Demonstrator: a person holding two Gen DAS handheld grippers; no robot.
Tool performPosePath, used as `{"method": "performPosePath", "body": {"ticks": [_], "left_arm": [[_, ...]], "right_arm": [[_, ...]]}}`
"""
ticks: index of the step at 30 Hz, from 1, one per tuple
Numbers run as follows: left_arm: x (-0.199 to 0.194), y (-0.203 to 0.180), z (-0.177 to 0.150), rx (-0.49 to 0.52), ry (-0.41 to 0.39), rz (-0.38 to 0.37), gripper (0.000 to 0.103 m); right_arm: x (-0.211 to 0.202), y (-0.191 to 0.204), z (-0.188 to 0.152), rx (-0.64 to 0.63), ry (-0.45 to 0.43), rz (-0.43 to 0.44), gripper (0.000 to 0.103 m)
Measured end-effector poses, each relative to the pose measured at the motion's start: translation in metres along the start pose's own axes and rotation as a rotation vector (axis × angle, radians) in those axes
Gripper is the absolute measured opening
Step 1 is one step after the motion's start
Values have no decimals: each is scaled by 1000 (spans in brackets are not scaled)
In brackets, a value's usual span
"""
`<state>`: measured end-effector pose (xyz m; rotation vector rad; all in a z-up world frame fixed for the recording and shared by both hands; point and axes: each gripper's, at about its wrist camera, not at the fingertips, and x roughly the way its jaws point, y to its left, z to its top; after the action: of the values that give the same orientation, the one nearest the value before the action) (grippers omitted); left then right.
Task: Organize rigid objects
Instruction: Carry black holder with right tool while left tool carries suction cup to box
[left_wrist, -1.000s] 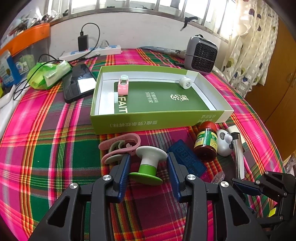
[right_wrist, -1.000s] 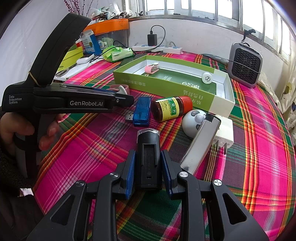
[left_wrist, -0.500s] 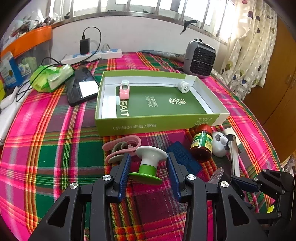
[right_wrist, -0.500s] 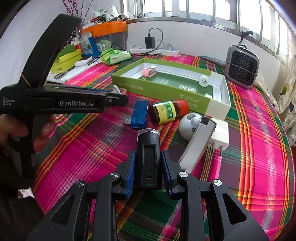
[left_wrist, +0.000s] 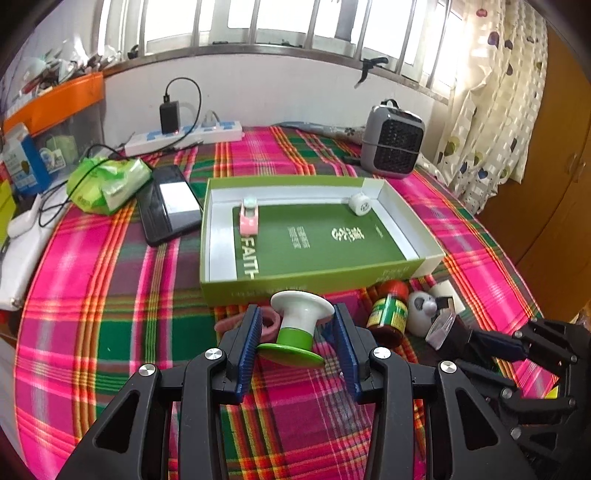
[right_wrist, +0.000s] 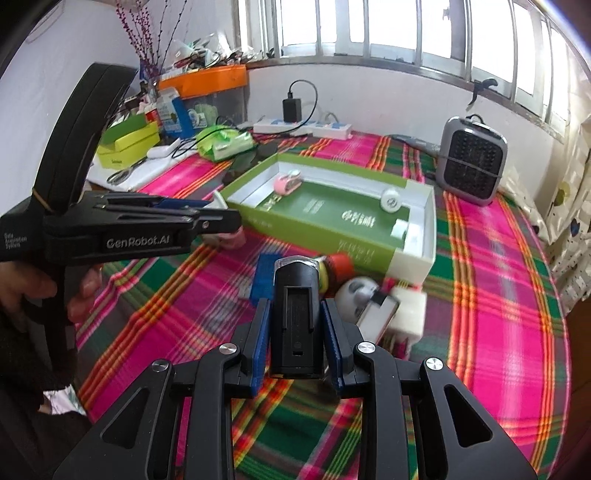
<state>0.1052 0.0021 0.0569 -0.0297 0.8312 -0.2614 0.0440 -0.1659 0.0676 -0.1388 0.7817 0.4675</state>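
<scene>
Left gripper is clamped on the green-and-white knob, right gripper squeezing a black flashlight, both near the green box.

The left gripper covers most of the pink ring lying just before the green box. In the right wrist view, the black device hides most of the brown jar and part of the blue stick near that box. The white adapter and the plaid cloth around it are motion-blurred. Print on the box floor is too small to read.
</scene>
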Motion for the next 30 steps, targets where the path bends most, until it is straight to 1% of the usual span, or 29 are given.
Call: {"method": "performPosePath", "body": {"ticks": [3, 6, 16, 23, 30], "left_arm": [[-2, 0, 7, 3, -8, 1, 38], [-1, 4, 15, -8, -13, -2, 38], [17, 8, 44, -24, -16, 2, 38], [38, 6, 63, -22, -11, -4, 38], [66, 8, 69, -24, 24, 4, 38]], "right_arm": [[-1, -7, 11, 10, -4, -5, 28], [2, -13, 22, 15, 3, -34, 28], [27, -35, 61, 49, 15, -39, 28], [54, -52, 88, 66, 29, -72, 28], [83, -68, 106, 84, 69, -64, 28]]}}
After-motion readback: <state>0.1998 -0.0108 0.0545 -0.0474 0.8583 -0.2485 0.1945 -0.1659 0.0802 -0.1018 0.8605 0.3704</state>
